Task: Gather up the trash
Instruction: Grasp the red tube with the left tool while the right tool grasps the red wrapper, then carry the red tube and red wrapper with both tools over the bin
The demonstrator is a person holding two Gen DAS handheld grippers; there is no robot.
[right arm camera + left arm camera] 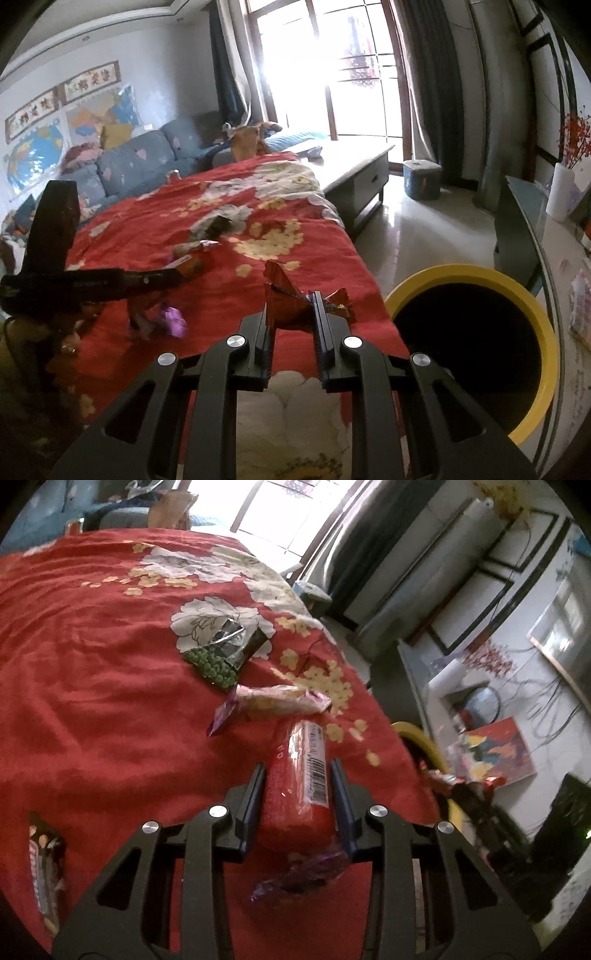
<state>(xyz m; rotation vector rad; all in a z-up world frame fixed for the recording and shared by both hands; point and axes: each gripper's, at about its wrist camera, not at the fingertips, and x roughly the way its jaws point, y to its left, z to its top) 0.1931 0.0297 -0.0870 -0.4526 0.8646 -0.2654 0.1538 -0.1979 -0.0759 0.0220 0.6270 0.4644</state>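
My left gripper [297,766] is shut on a red tube-shaped snack packet [295,786] with a barcode label, held above the red floral cloth [92,664]. A purple wrapper [299,875] lies under it. Ahead lie a pink-purple wrapper [273,699] and a green pea packet [221,653]. A brown bar wrapper [46,867] lies at the lower left. My right gripper [291,306] is shut on a crumpled red wrapper [288,299], left of the yellow-rimmed bin [472,347]. The left gripper's arm [92,284] shows at the left in the right wrist view.
The bin's yellow rim [424,742] stands off the cloth's right edge. A grey low table [362,166] and a blue stool [423,177] stand beyond the cloth. A glass-topped table [554,258] with a white vase [561,192] is at the right. A blue sofa [136,158] is behind.
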